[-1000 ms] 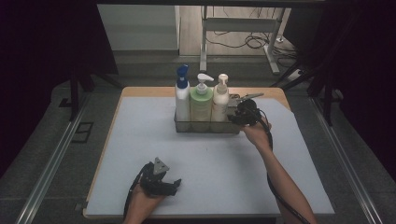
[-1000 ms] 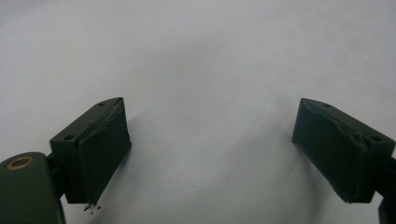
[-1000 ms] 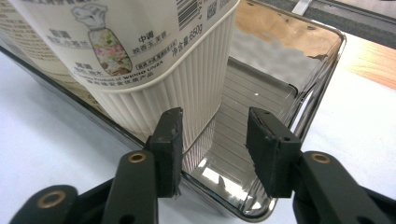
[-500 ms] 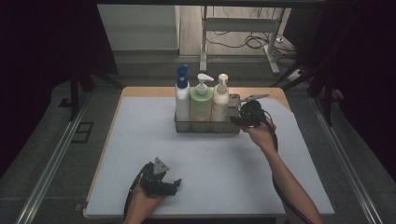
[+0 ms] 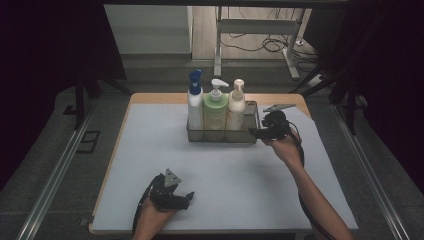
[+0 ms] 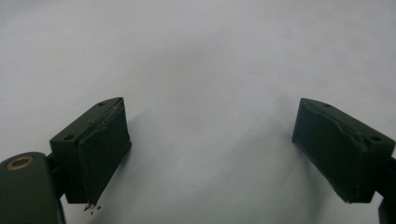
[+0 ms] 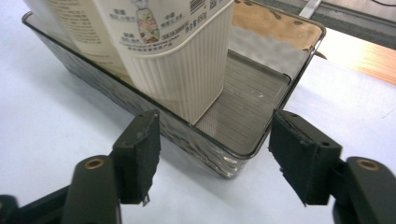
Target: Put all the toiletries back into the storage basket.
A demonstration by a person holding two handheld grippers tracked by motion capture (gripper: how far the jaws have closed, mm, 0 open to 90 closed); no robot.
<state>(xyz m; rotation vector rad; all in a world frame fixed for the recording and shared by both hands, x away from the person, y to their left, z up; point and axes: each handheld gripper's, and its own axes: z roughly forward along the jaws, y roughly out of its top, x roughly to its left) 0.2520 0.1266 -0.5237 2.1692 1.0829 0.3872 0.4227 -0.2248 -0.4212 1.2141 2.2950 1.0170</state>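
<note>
Your right gripper sits at the near right corner of the metal basket, and its jaws have just been opening. In the right gripper view they stand apart on either side of that corner, one before the front wall, the other off the end wall, with neither pad pressing the metal. Judging by that, you have let go of the basket, and it rests on the pale mat toward the far middle of the table.

Three pump bottles stand upright in it, side by side: a white bottle with a blue pump on the left, a green bottle in the middle and a cream ribbed bottle on the right. To the right of the cream bottle, the basket floor is bare, so there looks to be room for one more item, though no loose bottle lies on the mat.

Your left gripper lies low at the near edge of the mat, well apart from the basket. Its jaws are spread wide with only mat between them.

So the placing or shifting of the basket seems done. What is left, as far as you can tell from here, is to draw your right hand clear of the corner without nudging the basket.
</note>
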